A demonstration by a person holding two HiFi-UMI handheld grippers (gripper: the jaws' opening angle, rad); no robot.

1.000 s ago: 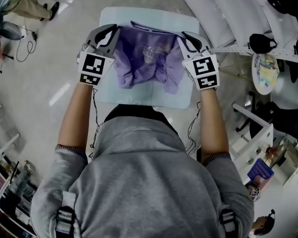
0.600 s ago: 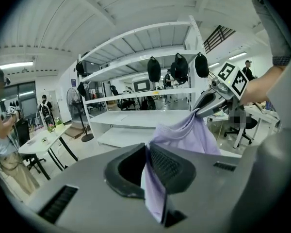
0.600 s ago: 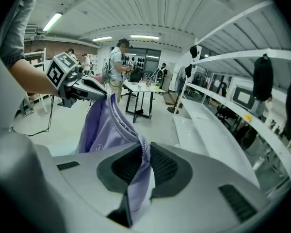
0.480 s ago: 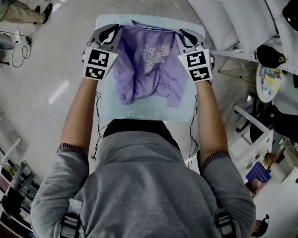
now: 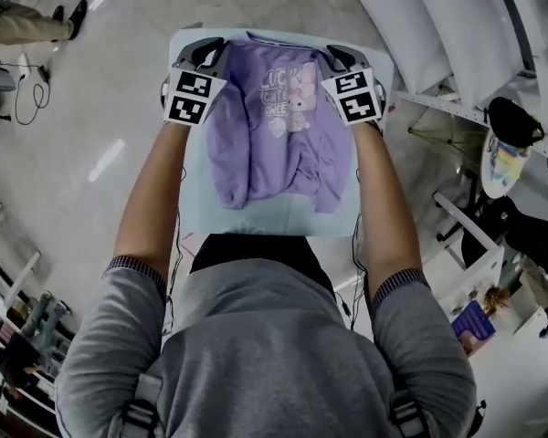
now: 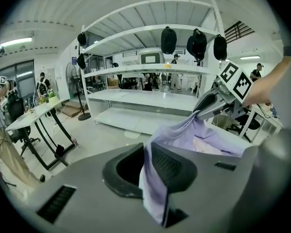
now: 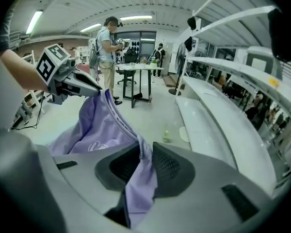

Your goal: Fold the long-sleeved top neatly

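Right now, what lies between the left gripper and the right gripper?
In the head view, only the purple top, its collar edge spanning left gripper to right gripper. Both jaws have just been opening slightly, cloth between them.

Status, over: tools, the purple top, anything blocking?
Left tool shut on the top at one shoulder; right tool likewise, jaws just eased wider, cloth between them. Top print-up over the table, lower part rumpled. Nothing blocking seen.
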